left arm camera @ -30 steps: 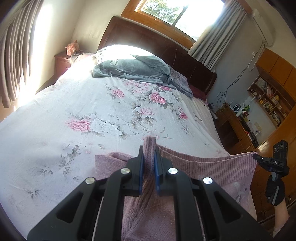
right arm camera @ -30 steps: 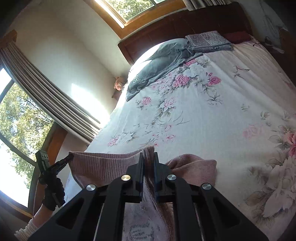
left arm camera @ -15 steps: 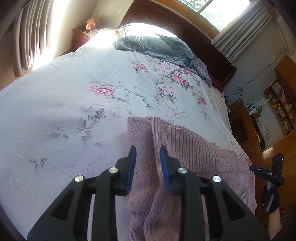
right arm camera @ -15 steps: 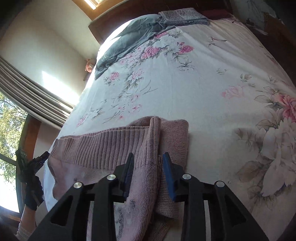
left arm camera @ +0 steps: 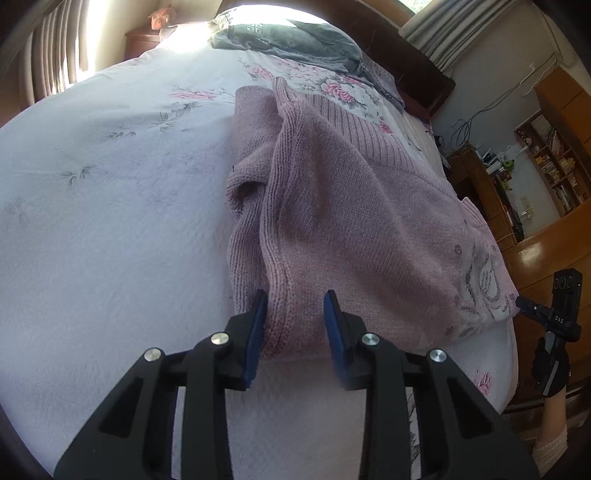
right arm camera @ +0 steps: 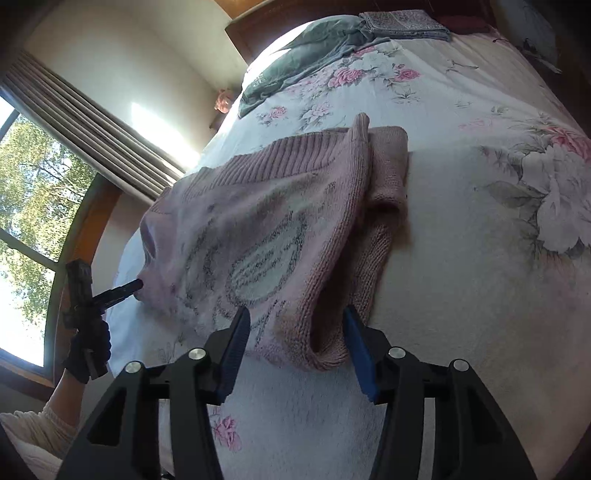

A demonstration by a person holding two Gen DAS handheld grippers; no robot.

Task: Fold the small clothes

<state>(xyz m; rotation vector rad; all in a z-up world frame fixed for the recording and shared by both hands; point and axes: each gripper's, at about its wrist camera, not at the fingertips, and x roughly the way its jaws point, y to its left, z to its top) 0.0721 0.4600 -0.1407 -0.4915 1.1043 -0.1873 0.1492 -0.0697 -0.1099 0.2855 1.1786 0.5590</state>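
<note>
A pink knitted sweater (left arm camera: 351, 206) lies flat on the floral bedspread (left arm camera: 110, 206), with its ribbed hem towards the headboard and a sleeve folded under at each side. My left gripper (left arm camera: 295, 306) is open, its blue pads either side of the sweater's near left edge without pinching it. In the right wrist view the same sweater (right arm camera: 266, 229) shows a grey and white pattern on its front. My right gripper (right arm camera: 295, 325) is open wide at the near right corner. Each view shows the other gripper at its side edge, held by a gloved hand.
A grey garment (left arm camera: 288, 40) and a folded patterned cloth (right arm camera: 402, 24) lie near the dark wooden headboard. Wooden cabinets and bookshelves (left arm camera: 550, 162) stand beyond the bed's right side. Curtains and a window (right arm camera: 48, 192) are on the left side.
Both grippers were shut on the sweater's hem, carried it towards the headboard, laid it down and opened. They have since drawn back to the sweater's near edge.
</note>
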